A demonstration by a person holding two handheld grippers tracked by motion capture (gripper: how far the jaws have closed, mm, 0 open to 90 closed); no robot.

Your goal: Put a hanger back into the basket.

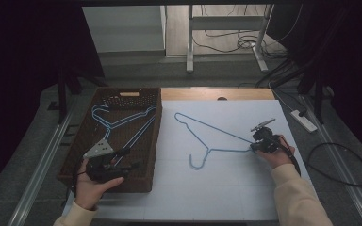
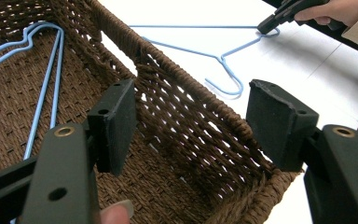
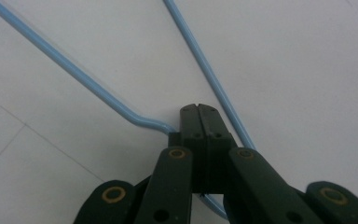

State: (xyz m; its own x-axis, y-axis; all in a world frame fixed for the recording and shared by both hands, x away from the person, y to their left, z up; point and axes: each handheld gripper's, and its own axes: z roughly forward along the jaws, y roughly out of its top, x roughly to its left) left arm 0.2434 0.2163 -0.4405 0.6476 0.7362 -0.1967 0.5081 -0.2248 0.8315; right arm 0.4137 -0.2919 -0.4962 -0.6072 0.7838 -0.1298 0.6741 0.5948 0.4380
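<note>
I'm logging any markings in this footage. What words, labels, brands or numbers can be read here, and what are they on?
None can be read.
Basket: a pale tag on its far rim, too small to show any print.
Blue hanger on the white table, and the hangers in the basket: plain wire, no marks.
Left gripper and right gripper: no print on the jaws.

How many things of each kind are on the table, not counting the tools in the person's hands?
Blue wire hangers: 2, one on the white table surface, one in the basket
Brown wicker basket: 1
Total: 3
</note>
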